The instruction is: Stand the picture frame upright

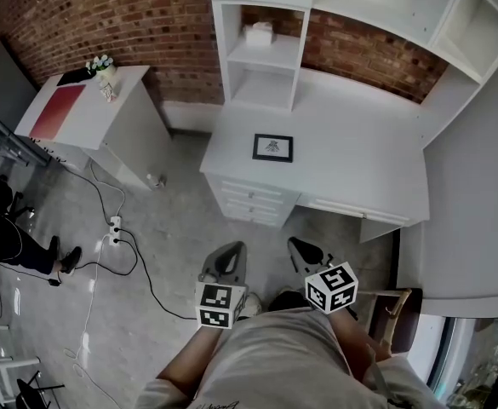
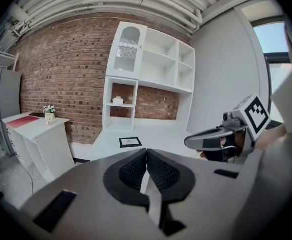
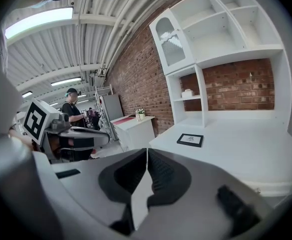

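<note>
The picture frame (image 1: pixel 272 147) lies flat, face up, on the white desk (image 1: pixel 363 164), near the foot of the open shelf (image 1: pixel 264 54) at its 12 o'clock. Both claws hang well short of the desk, at the frame's 6 o'clock, close to the person's body. The left gripper (image 2: pixel 146 156) is clenched on nothing. The right gripper (image 3: pixel 147 156) is too, its 2 jaws pressed together, empty.

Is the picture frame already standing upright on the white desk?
No, the picture frame lies flat and face up on the desk, far from both grippers.
</note>
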